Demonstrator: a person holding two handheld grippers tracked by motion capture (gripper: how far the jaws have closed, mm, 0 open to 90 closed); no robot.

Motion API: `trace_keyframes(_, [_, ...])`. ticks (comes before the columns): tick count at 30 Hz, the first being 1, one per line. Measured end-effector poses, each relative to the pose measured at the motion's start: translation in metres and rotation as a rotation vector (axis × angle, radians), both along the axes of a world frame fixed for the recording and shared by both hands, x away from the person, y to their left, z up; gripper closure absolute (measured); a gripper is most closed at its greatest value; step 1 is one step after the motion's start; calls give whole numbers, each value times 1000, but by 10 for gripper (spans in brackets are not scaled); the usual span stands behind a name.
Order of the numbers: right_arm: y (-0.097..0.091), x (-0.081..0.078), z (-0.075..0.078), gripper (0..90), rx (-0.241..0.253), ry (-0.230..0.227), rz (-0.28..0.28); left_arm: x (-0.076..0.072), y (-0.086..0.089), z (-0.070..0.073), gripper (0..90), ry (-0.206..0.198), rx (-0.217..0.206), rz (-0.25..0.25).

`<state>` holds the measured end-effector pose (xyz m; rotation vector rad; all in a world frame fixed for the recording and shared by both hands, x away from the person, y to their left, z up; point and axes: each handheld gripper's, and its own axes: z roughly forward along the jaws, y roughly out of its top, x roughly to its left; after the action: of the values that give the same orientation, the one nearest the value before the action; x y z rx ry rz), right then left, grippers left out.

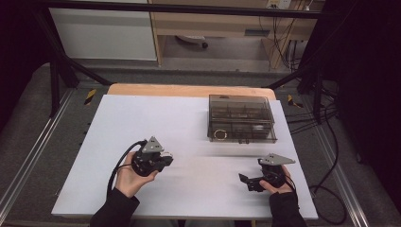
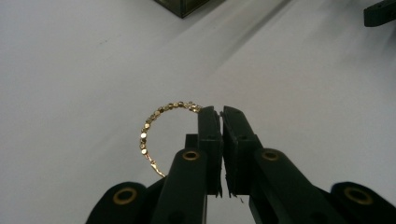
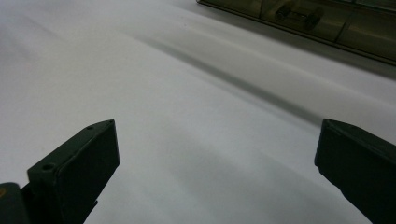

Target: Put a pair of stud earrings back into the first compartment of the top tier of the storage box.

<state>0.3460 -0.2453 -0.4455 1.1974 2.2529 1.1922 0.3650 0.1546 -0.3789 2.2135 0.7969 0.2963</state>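
A white-covered counter [image 1: 189, 123] stands inside a dark metal frame. Above its near-left part, a thin gold beaded bracelet [image 2: 154, 128] hangs in an open loop, pinched between the pressed-together jaws of the left gripper [image 2: 221, 112]. Toward the far-right corner sits a smoky transparent plastic compartment box [image 1: 241, 118], another gold ring visible inside it. Near the right edge, the right gripper [image 3: 217, 154] holds its jaws spread wide over bare counter.

High view: dim room, dark at both side edges; the white rectangular table sheet [image 1: 189, 142] is the brightest area, evenly lit from above. Soft streaked shadows cross it below the smoky translucent plastic compartment box [image 1: 241, 118]. Gripper views grainy, near jaws soft-focused.
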Motion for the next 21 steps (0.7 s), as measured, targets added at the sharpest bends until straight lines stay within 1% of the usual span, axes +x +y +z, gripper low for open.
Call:
trace_keyframes(15, [0,0,0,6,1,0,0,8,-22,6,863,-7,-4,-31])
trace_keyframes(21, [0,0,0,6,2,0,-1,12,-29,10,863,-9,-6,-34])
